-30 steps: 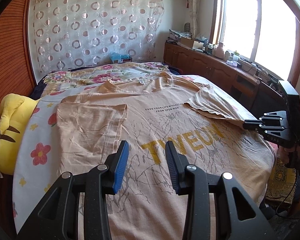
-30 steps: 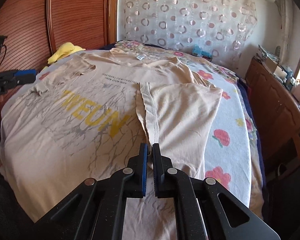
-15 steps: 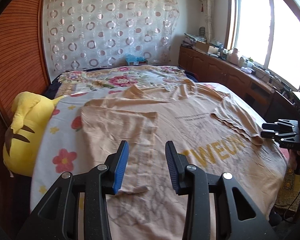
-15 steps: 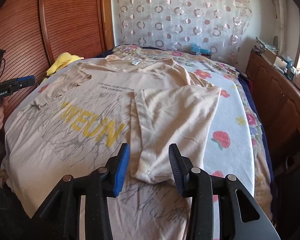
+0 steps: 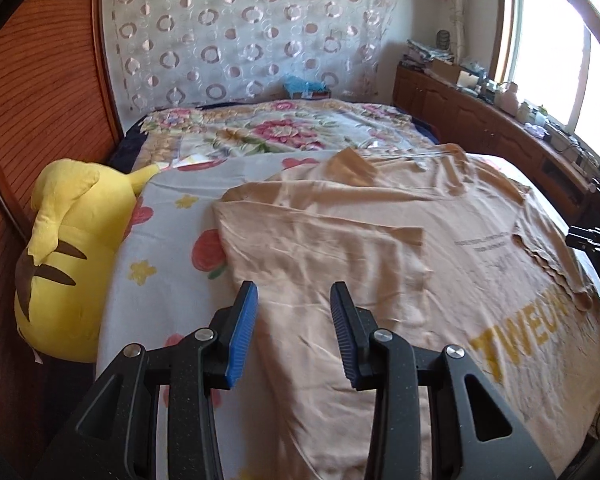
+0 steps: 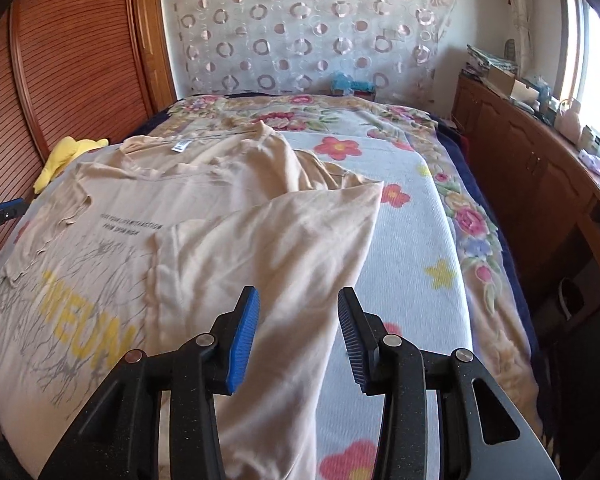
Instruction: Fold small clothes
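A beige T-shirt (image 5: 452, 240) lay spread across the flowered bed sheet (image 5: 168, 248), its yellow lettering toward the near edge and its collar toward the far side. In both views one side of the shirt was folded in over the front. The left gripper (image 5: 294, 306) hovered over the near part of that folded panel, its jaws partly apart with nothing between them. The right gripper (image 6: 298, 310) hung above the folded side (image 6: 284, 248) in its own view; its jaws had just been opening and now stood partly apart, gripping nothing, though the cloth below looked a little blurred. A yellow plush toy (image 5: 68, 248) sat at the left edge of the bed, beside the wooden panel (image 5: 28, 120).
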